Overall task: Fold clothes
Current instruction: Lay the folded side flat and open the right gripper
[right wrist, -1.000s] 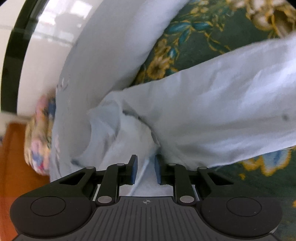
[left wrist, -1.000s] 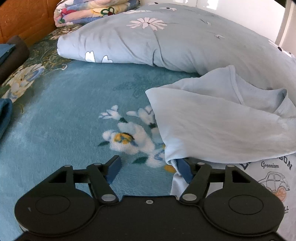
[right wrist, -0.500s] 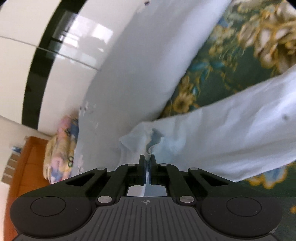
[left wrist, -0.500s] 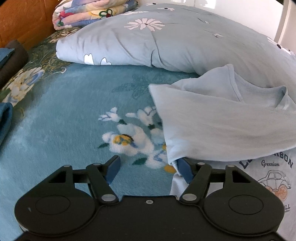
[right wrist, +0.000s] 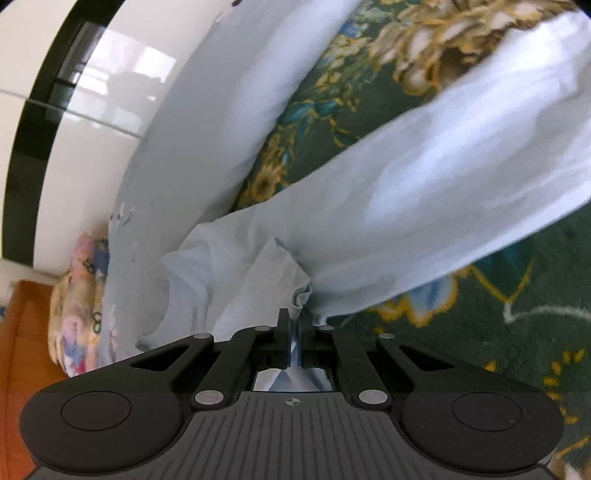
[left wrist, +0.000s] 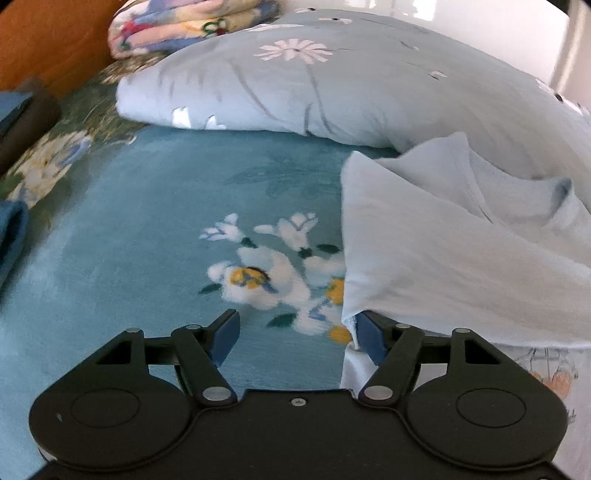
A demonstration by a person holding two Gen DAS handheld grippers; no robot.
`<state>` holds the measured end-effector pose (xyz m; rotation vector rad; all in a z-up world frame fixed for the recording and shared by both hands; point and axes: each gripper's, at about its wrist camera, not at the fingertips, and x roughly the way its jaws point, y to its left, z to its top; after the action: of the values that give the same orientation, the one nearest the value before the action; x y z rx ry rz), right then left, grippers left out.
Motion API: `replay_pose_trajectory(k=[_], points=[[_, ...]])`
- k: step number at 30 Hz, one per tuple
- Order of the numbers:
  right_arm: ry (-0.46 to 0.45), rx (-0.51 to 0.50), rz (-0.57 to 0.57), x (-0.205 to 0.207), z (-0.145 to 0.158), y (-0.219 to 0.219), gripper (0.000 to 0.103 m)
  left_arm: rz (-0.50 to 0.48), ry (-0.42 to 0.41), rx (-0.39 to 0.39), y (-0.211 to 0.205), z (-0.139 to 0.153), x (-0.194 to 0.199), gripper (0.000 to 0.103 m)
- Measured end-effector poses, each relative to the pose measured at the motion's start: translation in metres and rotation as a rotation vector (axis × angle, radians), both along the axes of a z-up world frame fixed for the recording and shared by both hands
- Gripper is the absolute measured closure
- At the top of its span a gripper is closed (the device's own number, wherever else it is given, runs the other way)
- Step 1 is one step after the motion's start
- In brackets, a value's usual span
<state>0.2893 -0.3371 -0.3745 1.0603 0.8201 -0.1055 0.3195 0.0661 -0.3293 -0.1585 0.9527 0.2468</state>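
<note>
1 pale blue shirt (left wrist: 461, 258) on the bed, at the right of the left wrist view, folded over itself, long axis running from the near edge up and right toward the pillow. Neckline (left wrist: 476, 184) at the far end, pointing toward the pillow. Soft, thin knit, creased, with a raised flap and a printed picture (left wrist: 554, 373) in orange and grey showing below the fold at the near right.

Left tool (left wrist: 295, 332) low over the blanket, its 2 blue-padded fingers (left wrist: 225, 334) spread wide, nothing between them. Right-hand finger tucked under the shirt's near corner, touching the cloth; left-hand finger over bare blanket.

Right tool (right wrist: 294, 332) closed tight on a bunched edge of the shirt (right wrist: 406, 206), a thin strip of cloth pinched between the 2 pads. From there, cloth stretching up and right in 1 broad, smooth band, lifted above the dark green bedspread (right wrist: 480, 325) with gold flowers.

1 teal fleece blanket (left wrist: 147, 221), plush, with 1 cluster of white and yellow flowers (left wrist: 266, 273). 1 large grey-blue pillow (left wrist: 314, 85) with a daisy print, lying across the far side. 1 folded multicoloured quilt (left wrist: 184, 26) behind it, against an orange wooden headboard (left wrist: 48, 40). Glossy white wall panel (right wrist: 92, 122) with 1 black stripe in the right wrist view.
</note>
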Motion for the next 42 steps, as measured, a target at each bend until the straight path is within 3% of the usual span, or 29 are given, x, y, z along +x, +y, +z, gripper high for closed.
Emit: replay_pose_trajectory(k=[6,12,20,24,28,30,37,40,42], points=[[-0.013,-0.025,0.04,0.006,0.005,0.0,0.1,0.045,-0.007,-0.025,0.007,0.0,0.0,0.032],[0.036,-0.016,0.072,0.0,-0.006,-0.004,0.1,0.067,0.005,-0.028,0.009,-0.001,-0.001,0.031],[0.04,-0.043,0.111,0.002,0.002,-0.003,0.098,0.038,0.029,0.013,0.005,0.001,-0.002,0.032],[0.029,-0.028,0.136,-0.01,0.012,-0.006,0.084,0.039,0.041,0.021,0.002,0.007,-0.009,0.035],[0.039,-0.016,0.136,-0.032,0.022,-0.009,0.08,0.05,0.045,0.013,-0.002,0.019,-0.019,0.035],[0.046,-0.019,0.138,-0.045,0.029,-0.01,0.071,0.055,0.044,0.011,-0.004,0.026,-0.025,0.034],[0.068,0.0,0.132,-0.091,0.049,-0.012,0.063,0.034,0.036,-0.009,-0.019,0.059,-0.044,0.029],[0.083,-0.006,0.128,-0.109,0.057,-0.014,0.05,0.001,0.036,-0.017,-0.029,0.072,-0.047,0.019],[0.086,-0.012,0.129,-0.12,0.064,-0.015,0.036,-0.012,0.033,-0.033,-0.037,0.08,-0.049,0.011]])
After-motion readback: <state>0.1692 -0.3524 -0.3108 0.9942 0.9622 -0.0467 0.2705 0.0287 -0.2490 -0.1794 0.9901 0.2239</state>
